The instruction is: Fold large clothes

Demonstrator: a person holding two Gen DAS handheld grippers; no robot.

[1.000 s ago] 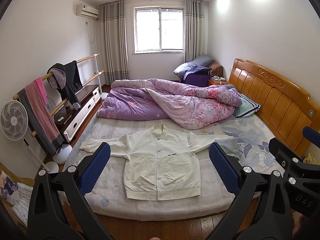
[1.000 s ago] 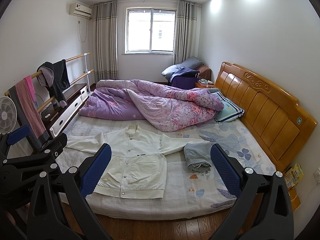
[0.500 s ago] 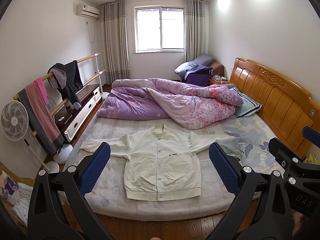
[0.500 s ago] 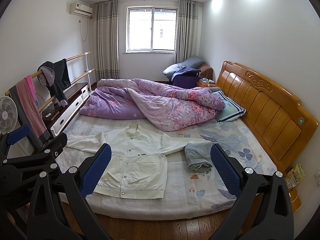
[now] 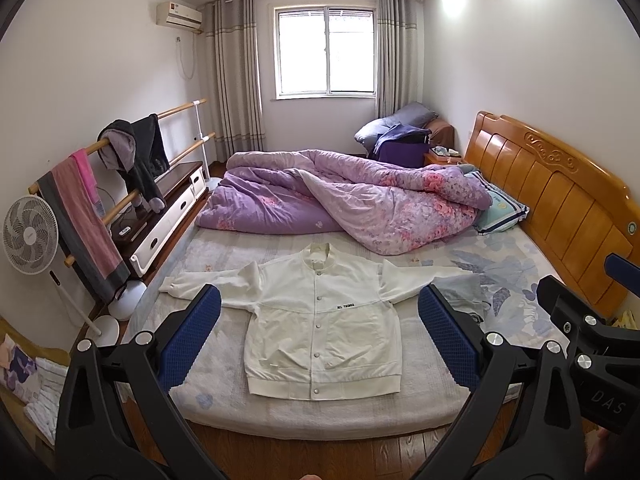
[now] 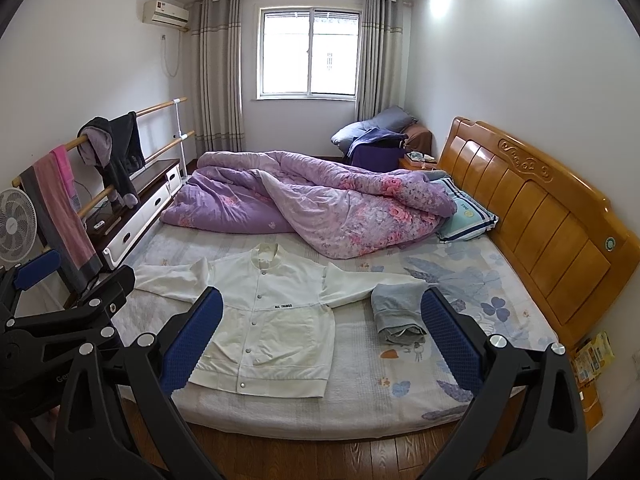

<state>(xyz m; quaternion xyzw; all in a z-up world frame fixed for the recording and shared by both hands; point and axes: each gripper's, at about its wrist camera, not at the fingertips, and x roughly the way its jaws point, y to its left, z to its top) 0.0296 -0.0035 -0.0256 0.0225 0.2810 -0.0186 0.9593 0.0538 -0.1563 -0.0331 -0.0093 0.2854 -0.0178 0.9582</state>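
Jacket (image 5: pixel 320 320) chest lettering is too small to be read; its right cuff is hidden behind folded jeans (image 6: pixel 398 312).

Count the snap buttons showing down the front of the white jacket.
6 on the white jacket: one just below the collar, one at mid-chest, one beside the small black lettering, two down the lower front, one on the hem band. Others may be too small to see.

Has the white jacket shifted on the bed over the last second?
No. The white jacket lies flat, sleeves spread, in the same spot below the purple quilt, its right sleeve touching the folded grey garment as before. Both tongs hang open, off it.
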